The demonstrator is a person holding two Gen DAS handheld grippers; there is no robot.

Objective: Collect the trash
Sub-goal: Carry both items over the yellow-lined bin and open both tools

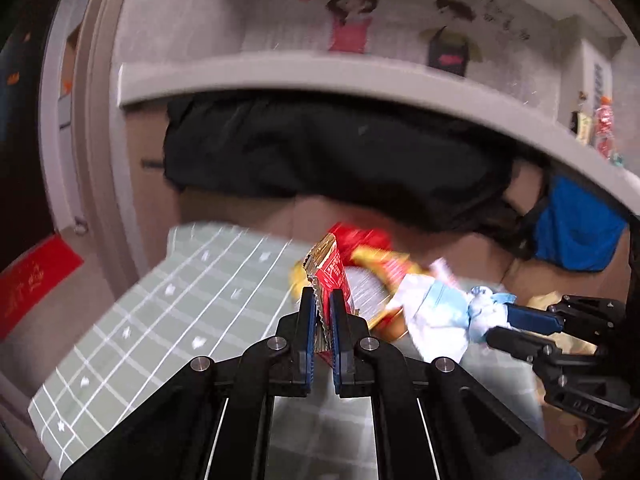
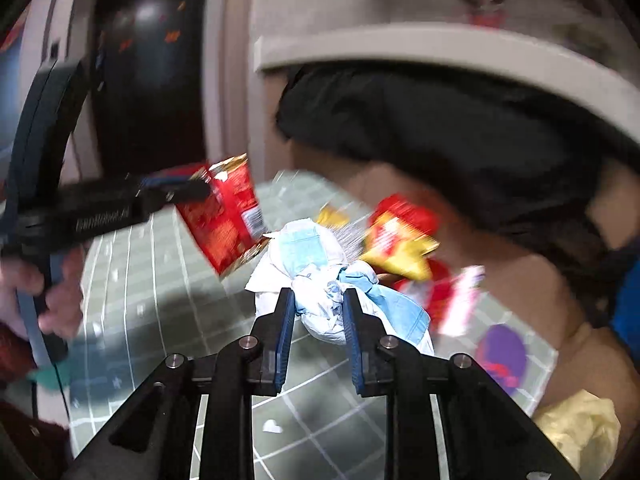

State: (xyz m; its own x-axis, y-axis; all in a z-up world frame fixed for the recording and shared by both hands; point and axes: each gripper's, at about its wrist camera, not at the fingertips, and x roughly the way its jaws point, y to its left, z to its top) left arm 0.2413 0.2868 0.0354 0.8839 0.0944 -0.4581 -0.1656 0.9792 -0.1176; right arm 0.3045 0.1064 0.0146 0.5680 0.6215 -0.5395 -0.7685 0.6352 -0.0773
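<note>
My left gripper [image 1: 322, 296] is shut on a red and gold snack wrapper [image 1: 332, 268], which stands up between the blue pads. The right wrist view shows the same wrapper [image 2: 228, 216] hanging from the left gripper [image 2: 192, 190] above the cloth. My right gripper [image 2: 318, 300] is shut on a crumpled white and light-blue bundle [image 2: 320, 316], its pads pressing both sides. In the left wrist view the bundle [image 1: 440, 308] sticks out of the right gripper [image 1: 496, 320] at the right. The picture is blurred.
A green checked cloth [image 1: 180, 300] covers the surface. More red and yellow wrappers [image 2: 400, 236] lie behind the bundle, with a purple wrapper [image 2: 502, 354] and a yellow bag [image 2: 576, 432] to the right. Dark fabric [image 1: 320, 152] hangs under a white ledge [image 1: 280, 76]. A person's hand [image 2: 60, 296] holds the left tool.
</note>
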